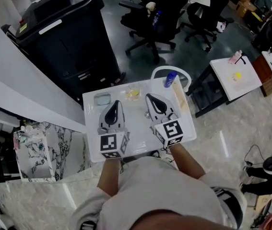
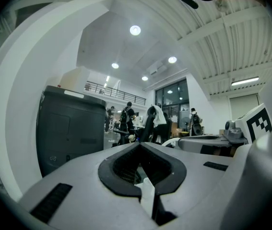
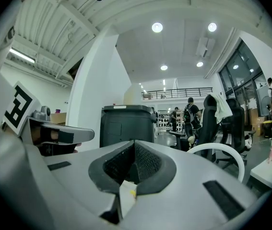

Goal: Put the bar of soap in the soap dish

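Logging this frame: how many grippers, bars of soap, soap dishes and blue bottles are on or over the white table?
grippers: 2, the left gripper and the right gripper
bar of soap: 1
soap dish: 1
blue bottle: 1
total: 5

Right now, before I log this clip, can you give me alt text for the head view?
Seen from above, a person holds the left gripper and right gripper, jaws together, over a small white table. Ahead of them lie a pale soap dish on the left and a yellowish bar of soap beside it, apart and untouched.
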A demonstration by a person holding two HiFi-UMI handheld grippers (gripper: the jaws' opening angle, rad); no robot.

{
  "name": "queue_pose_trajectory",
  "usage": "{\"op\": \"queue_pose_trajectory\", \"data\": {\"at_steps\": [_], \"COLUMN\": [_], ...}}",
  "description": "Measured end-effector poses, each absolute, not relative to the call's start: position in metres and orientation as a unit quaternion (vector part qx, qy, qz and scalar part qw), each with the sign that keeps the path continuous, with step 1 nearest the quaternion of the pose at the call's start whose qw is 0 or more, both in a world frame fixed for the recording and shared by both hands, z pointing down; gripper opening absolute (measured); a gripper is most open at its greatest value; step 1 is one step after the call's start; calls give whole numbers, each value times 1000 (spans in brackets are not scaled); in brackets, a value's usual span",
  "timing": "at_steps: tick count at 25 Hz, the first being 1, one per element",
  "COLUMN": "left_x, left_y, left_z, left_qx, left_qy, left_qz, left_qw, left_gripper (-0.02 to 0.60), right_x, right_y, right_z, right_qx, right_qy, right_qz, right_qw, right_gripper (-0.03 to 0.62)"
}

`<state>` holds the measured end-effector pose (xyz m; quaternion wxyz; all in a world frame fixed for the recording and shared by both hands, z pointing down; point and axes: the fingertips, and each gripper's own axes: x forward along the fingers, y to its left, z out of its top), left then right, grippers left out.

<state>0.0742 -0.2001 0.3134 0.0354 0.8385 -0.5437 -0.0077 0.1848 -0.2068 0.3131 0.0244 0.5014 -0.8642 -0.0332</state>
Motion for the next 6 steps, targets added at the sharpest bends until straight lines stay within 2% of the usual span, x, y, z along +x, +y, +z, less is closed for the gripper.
{"op": "queue_pose_trajectory", "data": {"at_steps": [6], "left_x": [71], "left_y": [-199], "left_z": [316], "left_qx": [837], "left_qy": [-545], "left_qz": [-11], "left_qw": [42], "left_gripper": [17], "right_x": [183], "right_y": [-204], "right_z": [308], "right_qx": [501], "right_qy": [-864], "right_qz": [-45], "right_qw": [25], "right_gripper": [0]}}
